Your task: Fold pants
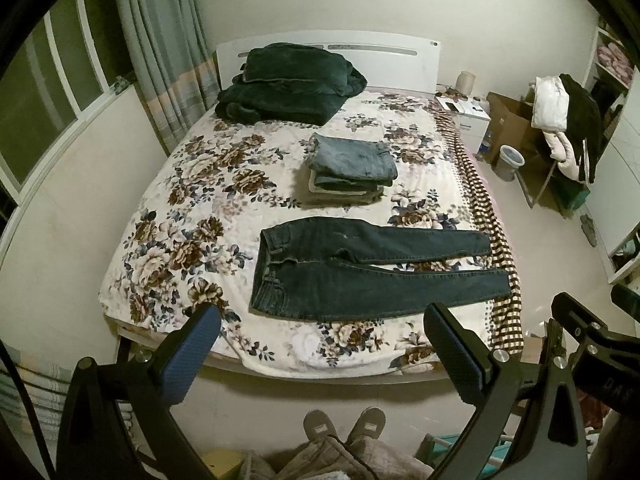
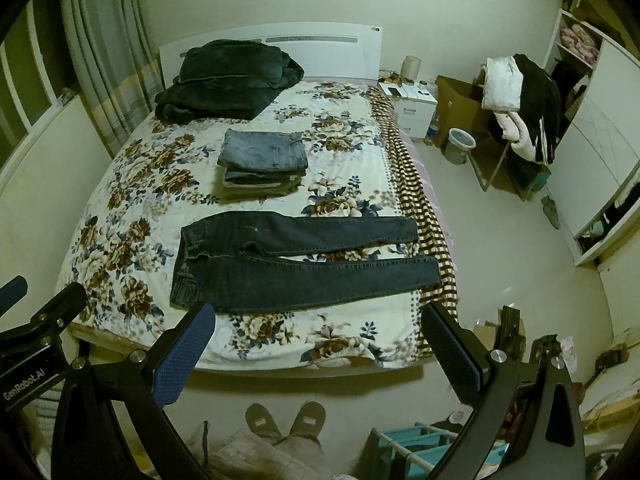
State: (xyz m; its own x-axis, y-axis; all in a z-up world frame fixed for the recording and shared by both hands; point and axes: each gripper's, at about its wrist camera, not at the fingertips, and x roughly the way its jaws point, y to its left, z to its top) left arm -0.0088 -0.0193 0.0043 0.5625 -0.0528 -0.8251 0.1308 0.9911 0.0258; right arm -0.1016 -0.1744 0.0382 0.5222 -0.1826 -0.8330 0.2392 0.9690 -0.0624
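Dark blue jeans point(image 1: 360, 268) lie flat and unfolded across the near part of the floral bed point(image 1: 192, 184), waistband to the left, legs running right to the bed's edge; they also show in the right wrist view point(image 2: 296, 268). My left gripper point(image 1: 320, 332) is open and empty, held high above the bed's near edge. My right gripper point(image 2: 316, 328) is open and empty too, at a similar height, to the right of the left one. Neither touches the jeans.
A stack of folded jeans point(image 1: 352, 168) sits mid-bed. A dark folded blanket point(image 1: 288, 84) lies by the headboard. A nightstand point(image 1: 464, 116), cardboard box, bin point(image 1: 510, 162) and clothes-laden chair point(image 1: 568, 128) stand right of the bed. My slippered feet point(image 1: 344, 426) are at the bed's foot.
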